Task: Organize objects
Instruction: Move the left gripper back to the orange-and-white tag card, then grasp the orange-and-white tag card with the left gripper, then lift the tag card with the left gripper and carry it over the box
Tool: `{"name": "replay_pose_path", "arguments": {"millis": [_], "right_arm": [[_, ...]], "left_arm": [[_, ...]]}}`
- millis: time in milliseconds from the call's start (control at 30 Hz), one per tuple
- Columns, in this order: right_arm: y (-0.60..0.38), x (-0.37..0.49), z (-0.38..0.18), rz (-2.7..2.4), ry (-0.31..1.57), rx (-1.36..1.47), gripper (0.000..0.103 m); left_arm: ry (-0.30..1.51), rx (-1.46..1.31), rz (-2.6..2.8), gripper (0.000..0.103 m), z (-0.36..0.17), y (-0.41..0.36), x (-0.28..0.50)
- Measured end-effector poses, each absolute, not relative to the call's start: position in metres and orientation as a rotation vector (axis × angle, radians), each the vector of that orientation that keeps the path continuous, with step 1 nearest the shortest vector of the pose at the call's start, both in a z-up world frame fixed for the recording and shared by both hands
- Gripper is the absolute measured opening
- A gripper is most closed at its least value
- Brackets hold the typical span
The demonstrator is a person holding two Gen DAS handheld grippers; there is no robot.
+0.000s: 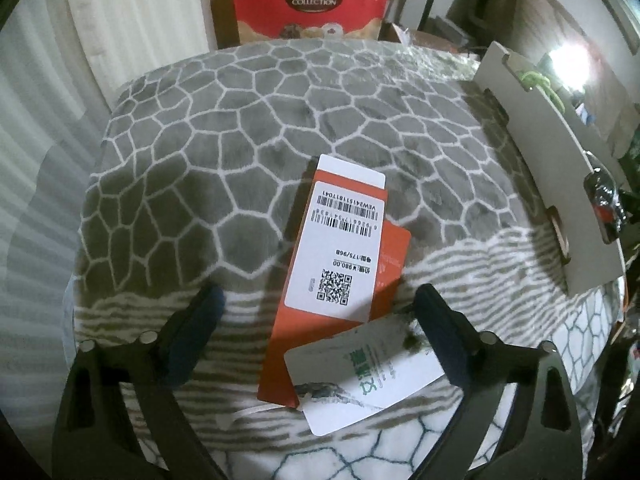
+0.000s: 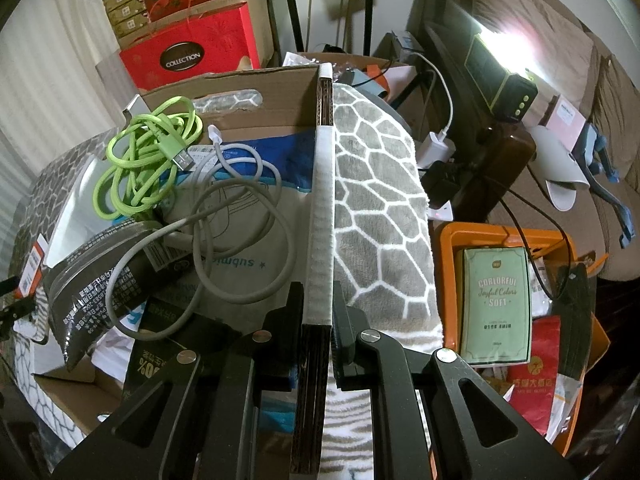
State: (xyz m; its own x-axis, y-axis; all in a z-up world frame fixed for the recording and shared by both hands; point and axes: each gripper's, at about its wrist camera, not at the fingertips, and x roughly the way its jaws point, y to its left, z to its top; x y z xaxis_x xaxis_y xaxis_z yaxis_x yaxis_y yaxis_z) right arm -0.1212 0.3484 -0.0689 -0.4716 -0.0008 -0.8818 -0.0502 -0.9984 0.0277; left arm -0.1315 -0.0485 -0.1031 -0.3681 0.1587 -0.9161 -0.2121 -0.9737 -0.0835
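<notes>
An orange clothing tag [image 1: 340,256] with a white barcode label lies flat on the grey patterned blanket [image 1: 248,116]; a white tag [image 1: 364,376] on the same string overlaps its near end. My left gripper [image 1: 316,300] is open, hovering over the tags with a finger on each side. My right gripper [image 2: 318,304] is shut on the wall of a cardboard box [image 2: 322,200], on its taped rim. The box holds a green cable [image 2: 148,156], a grey cable [image 2: 224,216], a dark foil pouch [image 2: 100,280] and printed packets.
The cardboard box's outer wall [image 1: 552,168] stands at the right in the left wrist view. A red gift box [image 1: 310,2] sits behind the blanket. An orange bin [image 2: 452,248] with a green packet lies to the right of the box, next to chargers and a slipper.
</notes>
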Motion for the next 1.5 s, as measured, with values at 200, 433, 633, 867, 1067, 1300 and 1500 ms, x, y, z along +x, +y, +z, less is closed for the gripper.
{"name": "replay_pose_path", "arguments": {"millis": [200,433,633,867,1067,1300,1500], "right_arm": [[0.348,-0.121,-0.069,2.668,0.074,-1.600,0.010],[0.348,-0.121,-0.070,2.666,0.075,-1.601,0.010],[0.348,-0.121,-0.070,2.665,0.072,-1.600,0.010],[0.347,-0.121,-0.070,2.664,0.067,-1.600,0.011],[0.347,-0.122,-0.070,2.663,0.082,-1.599,0.011],[0.346,-0.122,-0.069,2.663,0.080,-1.598,0.011],[0.347,-0.122,-0.069,2.663,0.081,-1.599,0.011]], "left_arm": [[0.053,-1.595,2.434,0.054,-0.095,-0.049,-0.134],[0.032,-1.603,2.379,0.066,-0.092,-0.043,-0.137],[0.124,-1.611,2.382,0.083,-0.099,-0.031,-0.136],[0.060,-1.590,2.411,0.042,-0.092,-0.038,-0.139],[-0.015,-1.524,2.431,0.042,-0.073,-0.041,-0.137],[-0.103,-1.415,2.395,0.041,-0.034,-0.022,-0.137],[-0.154,-1.334,2.360,0.041,0.002,0.003,-0.141]]}}
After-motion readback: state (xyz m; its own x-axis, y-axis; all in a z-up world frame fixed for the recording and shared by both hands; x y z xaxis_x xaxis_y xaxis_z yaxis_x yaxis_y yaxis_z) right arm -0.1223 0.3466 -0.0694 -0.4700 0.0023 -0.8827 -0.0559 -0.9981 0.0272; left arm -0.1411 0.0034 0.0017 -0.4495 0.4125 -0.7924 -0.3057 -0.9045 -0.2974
